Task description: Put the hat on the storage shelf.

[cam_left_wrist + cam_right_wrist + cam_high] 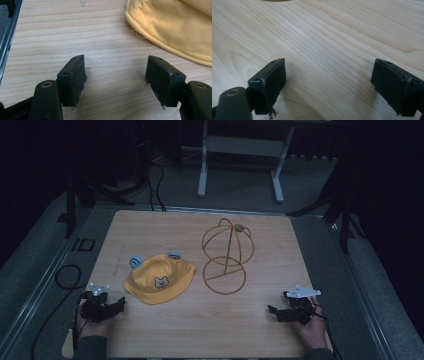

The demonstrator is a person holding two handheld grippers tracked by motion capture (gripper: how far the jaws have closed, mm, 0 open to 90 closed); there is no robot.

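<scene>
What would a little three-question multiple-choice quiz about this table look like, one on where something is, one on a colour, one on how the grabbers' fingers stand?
1. Where does the hat lie relative to the wire stand?
A. On top of it
B. Beside it, toward the left gripper's side
C. Behind it, at the far edge

2. What colour is the hat?
A. Yellow, with small blue ears
B. Red
C. Green

3. How do the fingers of the left gripper and the right gripper stand?
A. Both shut on the hat
B. One open, one shut
C. Both open, holding nothing

Answers: 1 B, since the high view shows the hat flat on the table, apart from the stand. 2 A, from its yellow cloth and blue ears. 3 C, because each gripper view shows bare wood between spread fingers.
</scene>
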